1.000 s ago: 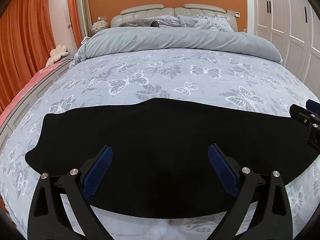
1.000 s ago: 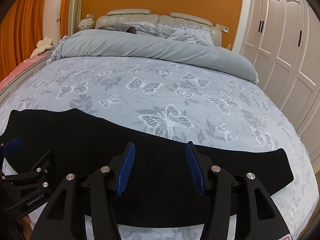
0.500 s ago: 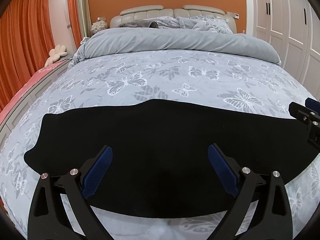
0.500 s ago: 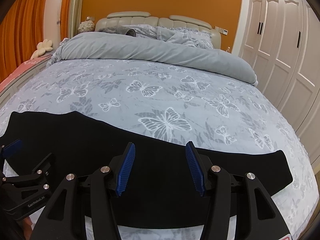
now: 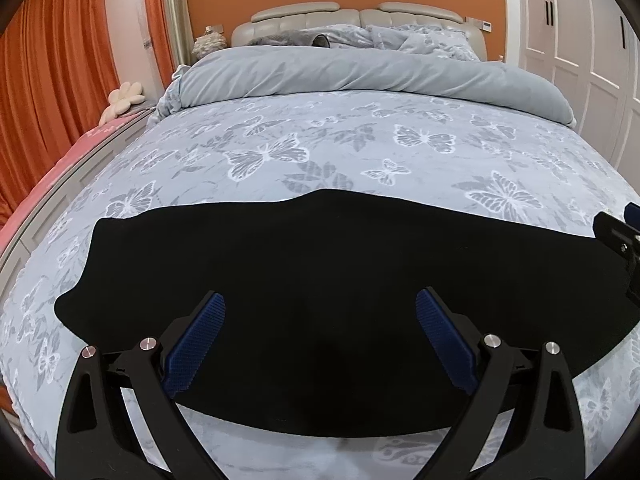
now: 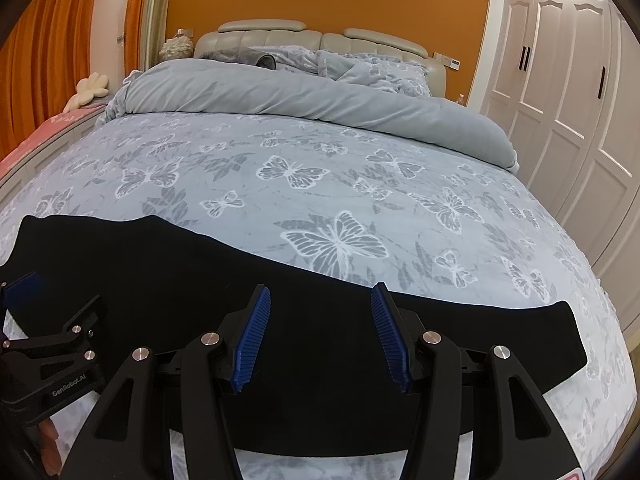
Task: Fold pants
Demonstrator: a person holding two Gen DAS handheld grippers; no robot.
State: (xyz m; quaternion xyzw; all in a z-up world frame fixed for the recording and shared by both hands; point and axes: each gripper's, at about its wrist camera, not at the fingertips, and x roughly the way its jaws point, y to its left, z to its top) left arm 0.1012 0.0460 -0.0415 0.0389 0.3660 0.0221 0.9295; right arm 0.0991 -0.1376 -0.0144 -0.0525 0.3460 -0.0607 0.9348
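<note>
While the black pants (image 5: 320, 280) lie flat on the near end of the bed (image 5: 340, 148), lots of other things sit around them. A rolled-up gray blanket (image 5: 360, 76) lies across the far end of the bed, with pillows (image 6: 372, 68) and a padded headboard (image 6: 320, 36) behind it. Orange curtains (image 5: 52, 72) hang on the left side, and a white flower-shaped cushion (image 5: 126, 96) sits near them. White closet doors (image 6: 560, 100) stand on the right. Nothing lies on top of the pants. Their long way runs from left to right across the bed, and they look folded into one long strip. The left tool (image 5: 320, 312) is spread wide above the pants and pinches nothing. The right tool (image 6: 320, 300) is partly spread above the pants and holds nothing too.
</note>
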